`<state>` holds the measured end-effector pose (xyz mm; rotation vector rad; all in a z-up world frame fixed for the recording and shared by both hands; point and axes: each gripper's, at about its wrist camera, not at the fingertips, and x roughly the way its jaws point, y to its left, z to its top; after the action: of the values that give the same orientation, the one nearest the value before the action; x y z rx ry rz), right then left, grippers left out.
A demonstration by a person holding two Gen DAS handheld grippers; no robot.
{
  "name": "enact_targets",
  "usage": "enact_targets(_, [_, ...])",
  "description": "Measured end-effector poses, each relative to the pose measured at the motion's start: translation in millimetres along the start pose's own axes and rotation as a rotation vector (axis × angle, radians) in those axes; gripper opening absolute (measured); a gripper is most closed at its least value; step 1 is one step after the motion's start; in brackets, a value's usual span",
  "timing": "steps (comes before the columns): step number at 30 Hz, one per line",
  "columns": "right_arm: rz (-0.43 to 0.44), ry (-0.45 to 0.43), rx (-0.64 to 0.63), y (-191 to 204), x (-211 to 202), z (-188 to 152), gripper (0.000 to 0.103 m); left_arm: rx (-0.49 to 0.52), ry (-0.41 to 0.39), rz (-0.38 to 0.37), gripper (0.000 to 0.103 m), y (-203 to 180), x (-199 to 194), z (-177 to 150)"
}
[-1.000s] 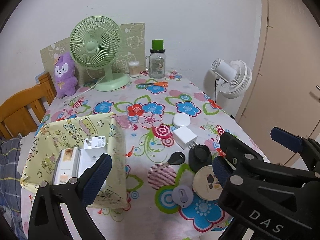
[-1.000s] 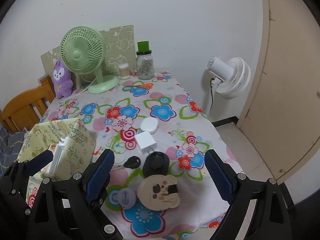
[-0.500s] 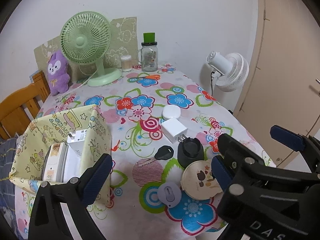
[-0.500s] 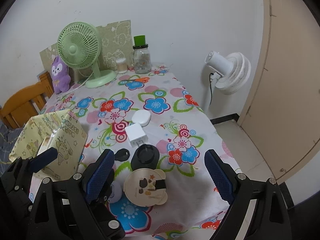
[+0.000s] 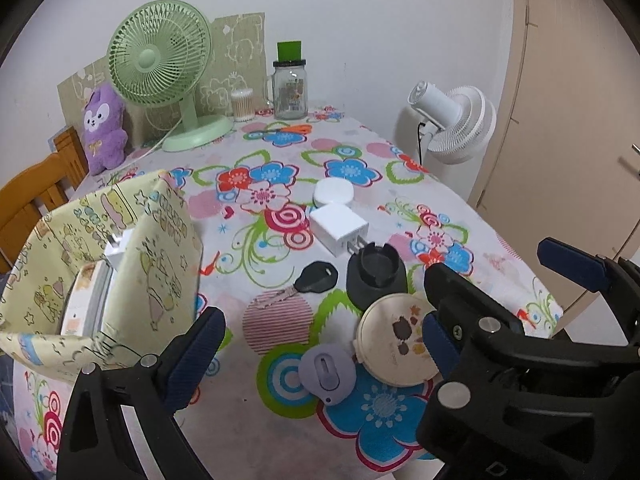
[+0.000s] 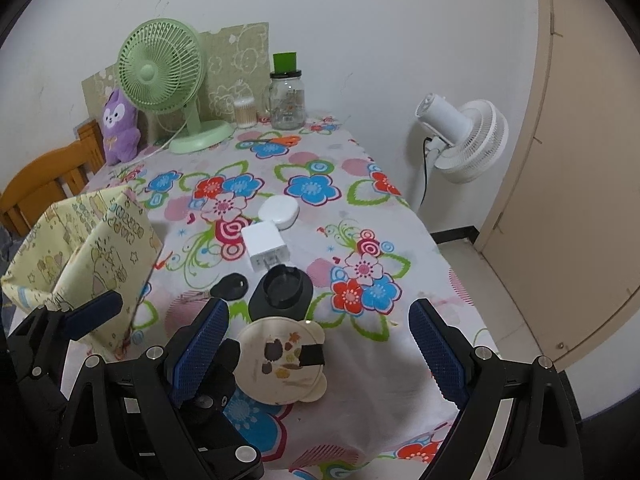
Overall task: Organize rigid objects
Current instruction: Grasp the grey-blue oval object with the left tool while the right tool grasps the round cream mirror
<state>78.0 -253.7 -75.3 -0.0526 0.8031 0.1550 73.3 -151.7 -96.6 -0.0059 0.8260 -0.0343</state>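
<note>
On the flowered table lie a white round puck (image 5: 333,196), a white charger plug (image 5: 338,229), a black key (image 5: 316,278), a black round holder (image 5: 374,276), a cream round case (image 5: 394,344) and a lilac tag (image 5: 326,372). A yellow fabric box (image 5: 160,240) at the left holds white packets (image 5: 86,300). My left gripper (image 5: 316,344) hangs open above the tag with nothing in it. My right gripper (image 6: 318,340) stands open over the cream case (image 6: 280,360), its pads apart from it. The two grippers sit close side by side and overlap.
At the back stand a green desk fan (image 5: 160,56), a purple plush (image 5: 102,124), a cotton-swab pot (image 5: 242,104) and a glass jar (image 5: 290,88). A wooden chair (image 5: 36,192) is at the left. A white floor fan (image 5: 452,120) and a door (image 5: 580,120) are beyond the table's right edge.
Both grippers have sunk toward the small items at the near end of the table. Their jaws stand as wide as before, and nothing was taken hold of.
</note>
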Motion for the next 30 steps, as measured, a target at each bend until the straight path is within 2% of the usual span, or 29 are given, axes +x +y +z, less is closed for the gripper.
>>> enact_targets(19, [0.062, 0.094, 0.002, 7.1, 36.8, -30.3, 0.094, -0.014, 0.085, 0.009, 0.097, 5.6, 29.8, -31.4])
enact_targets(30, [0.123, 0.157, 0.027, 15.3, 58.0, -37.2, 0.093, 0.005, 0.081, 0.026, 0.097, 9.5, 29.9, -40.2])
